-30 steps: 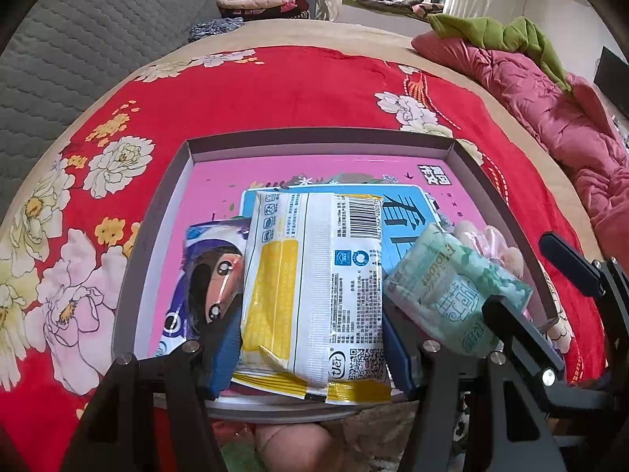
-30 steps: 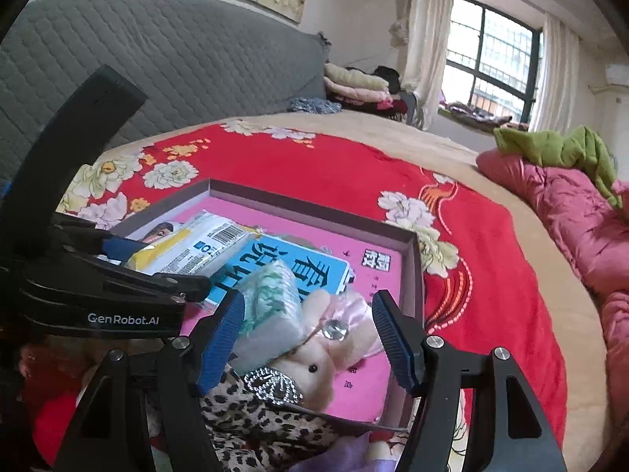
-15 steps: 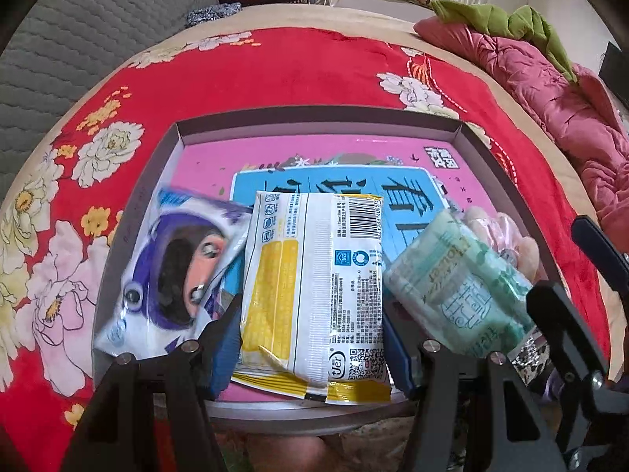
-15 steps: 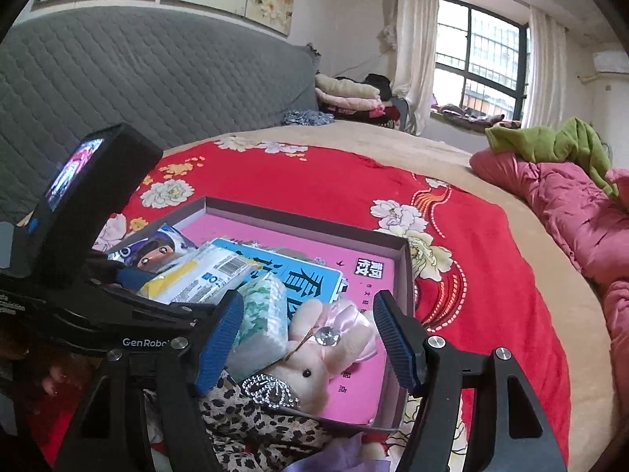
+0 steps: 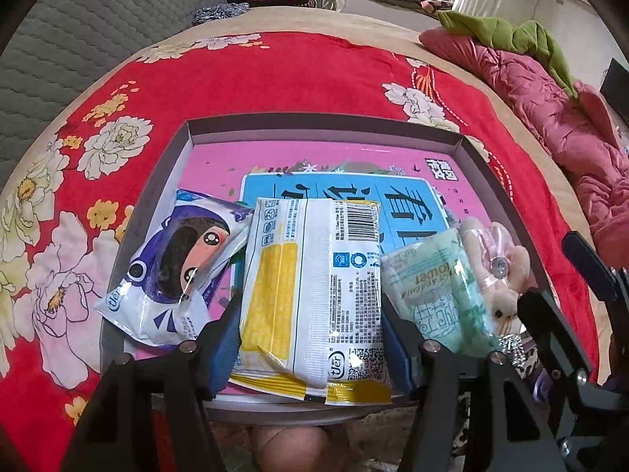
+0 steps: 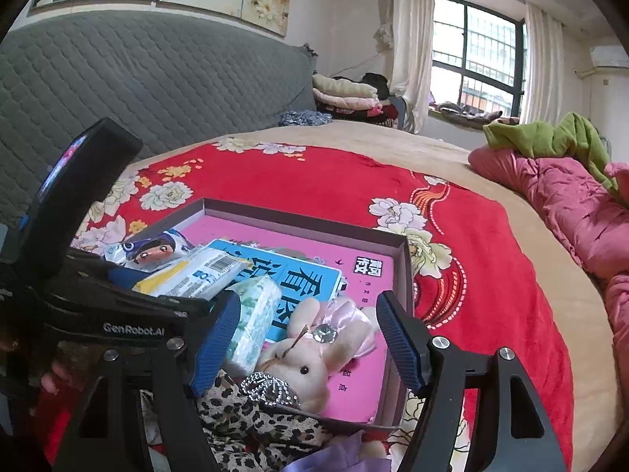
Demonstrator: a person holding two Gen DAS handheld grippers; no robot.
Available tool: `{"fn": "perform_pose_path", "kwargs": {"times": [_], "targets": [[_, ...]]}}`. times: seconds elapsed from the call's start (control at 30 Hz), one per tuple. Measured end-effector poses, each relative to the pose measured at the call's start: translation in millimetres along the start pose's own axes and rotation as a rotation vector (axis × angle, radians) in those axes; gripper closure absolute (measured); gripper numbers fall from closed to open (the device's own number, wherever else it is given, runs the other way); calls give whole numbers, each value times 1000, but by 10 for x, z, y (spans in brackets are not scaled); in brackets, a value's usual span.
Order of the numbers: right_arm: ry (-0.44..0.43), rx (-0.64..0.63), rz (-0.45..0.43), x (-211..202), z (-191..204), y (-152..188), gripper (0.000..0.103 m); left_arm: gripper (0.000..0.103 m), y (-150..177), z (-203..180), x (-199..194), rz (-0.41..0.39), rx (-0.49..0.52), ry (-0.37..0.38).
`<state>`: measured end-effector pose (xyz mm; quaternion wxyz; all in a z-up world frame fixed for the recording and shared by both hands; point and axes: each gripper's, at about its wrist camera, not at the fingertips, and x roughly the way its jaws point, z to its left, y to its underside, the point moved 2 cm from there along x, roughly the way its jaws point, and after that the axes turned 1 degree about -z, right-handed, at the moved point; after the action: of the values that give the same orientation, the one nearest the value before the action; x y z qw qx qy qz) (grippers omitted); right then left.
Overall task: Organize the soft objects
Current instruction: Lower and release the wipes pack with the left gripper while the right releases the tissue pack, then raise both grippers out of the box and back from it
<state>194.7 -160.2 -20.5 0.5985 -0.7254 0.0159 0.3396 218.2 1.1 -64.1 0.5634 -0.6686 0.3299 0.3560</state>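
Left gripper (image 5: 310, 338) stood with its blue pads against both long edges of the white-and-yellow packet (image 5: 314, 295), clamped on it. Packet flat, crinkled film, barcode at the far end, QR code at the near end; long axis ran away from the gripper, near end overhanging the box's front wall. Right gripper (image 6: 308, 340) stood apart, jaws having just been widening; the pale pink plush rabbit (image 6: 310, 358) lay between them, neither pad pressing on it. Rabbit wore a pink satin bow with a clear gem, head toward the gripper, body running into the box. Mint-green tissue pack (image 6: 251, 322) leaned just beside the right gripper's left pad. Purple cartoon-face packet (image 5: 173, 271) lay at the box's left side, tilted, one corner over the wall; a second earlier it had been tucked lower, partly behind the left finger. All sat in a shallow grey box (image 5: 322, 122) with a pink printed floor, on the red floral bedspread (image 5: 275, 74). Leopard-print fabric (image 6: 243, 428) bunched at the box's near edge.
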Motion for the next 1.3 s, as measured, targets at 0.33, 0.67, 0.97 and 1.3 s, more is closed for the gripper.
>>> {"fn": "perform_pose_path", "kwargs": {"times": [0.33,0.67,0.97,1.3], "targets": [[6,-1,-4,4,-1,1,30,39,-3,-6,-20,-12,1,10],[9,4,-7,-19,9,-7,30,39,-20,-4,-17,-16,-27,67],[14,5,-14,-17,4,-14,30,38,-32,-6,-70,-10,-34,99],[17,15,-18,-32,-8,-4,30,37,-126,98,-347,-90,-60,100]]}}
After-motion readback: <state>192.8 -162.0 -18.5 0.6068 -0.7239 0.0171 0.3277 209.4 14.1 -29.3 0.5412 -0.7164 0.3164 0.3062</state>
